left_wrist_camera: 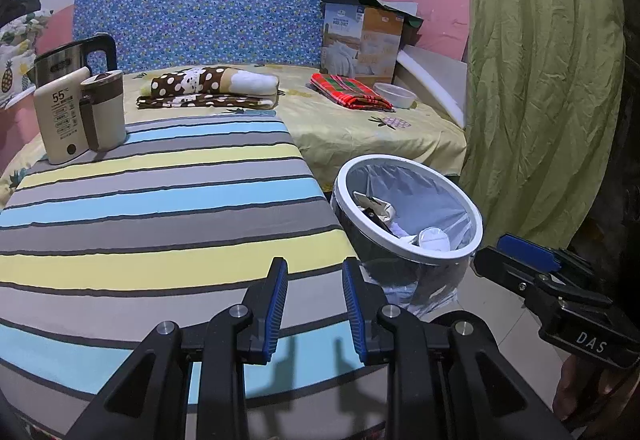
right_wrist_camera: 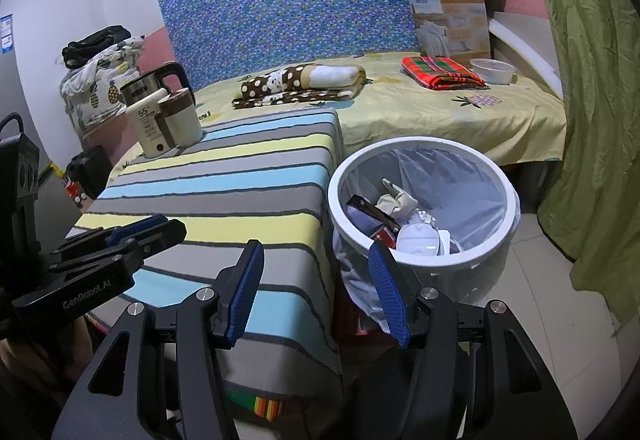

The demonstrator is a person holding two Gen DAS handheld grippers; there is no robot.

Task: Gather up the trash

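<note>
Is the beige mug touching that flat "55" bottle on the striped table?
Touching: in the left wrist view the mug presses against the bottle, no gap between them.

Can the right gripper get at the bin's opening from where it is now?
Probably yes. The right gripper is open and empty, right beside the bin, whose top is uncovered. Nothing stands between them; the striped table is off to its left.

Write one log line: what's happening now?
left hand-held gripper: open, empty | right hand-held gripper: open, empty | trash bin: holds trash
</note>
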